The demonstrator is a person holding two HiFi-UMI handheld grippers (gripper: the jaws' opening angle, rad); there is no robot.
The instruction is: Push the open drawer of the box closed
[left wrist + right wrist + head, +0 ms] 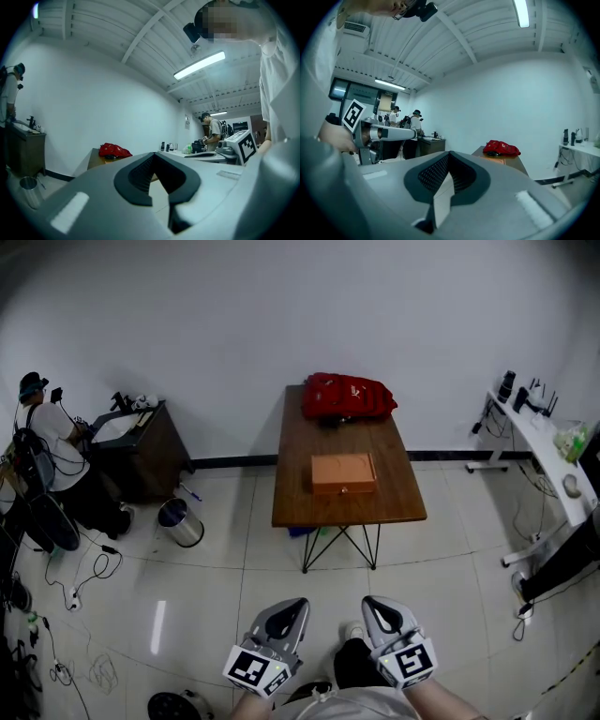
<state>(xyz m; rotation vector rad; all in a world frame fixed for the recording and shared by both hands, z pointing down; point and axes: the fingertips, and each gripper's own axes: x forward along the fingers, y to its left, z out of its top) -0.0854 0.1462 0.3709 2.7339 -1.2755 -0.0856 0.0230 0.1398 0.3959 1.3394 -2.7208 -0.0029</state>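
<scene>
An orange box (343,471) lies on a brown wooden table (298,495) several steps ahead of me. Its front face with a small knob (345,489) points toward me; from here I cannot tell how far the drawer stands out. A red bag (347,397) lies at the table's far end. My left gripper (298,602) and right gripper (367,600) are held low, close to my body and far from the table. Both are shut with nothing in them. In the left gripper view the red bag (114,150) shows beyond the jaw tips (154,154). The right gripper view shows bag (501,148) and box (493,159).
A metal bin (180,523) stands on the tiled floor left of the table. Beside it is a dark cabinet (141,451) with a person (47,442) working at it. Cables (84,587) trail over the floor at left. A white desk (544,442) lines the right side.
</scene>
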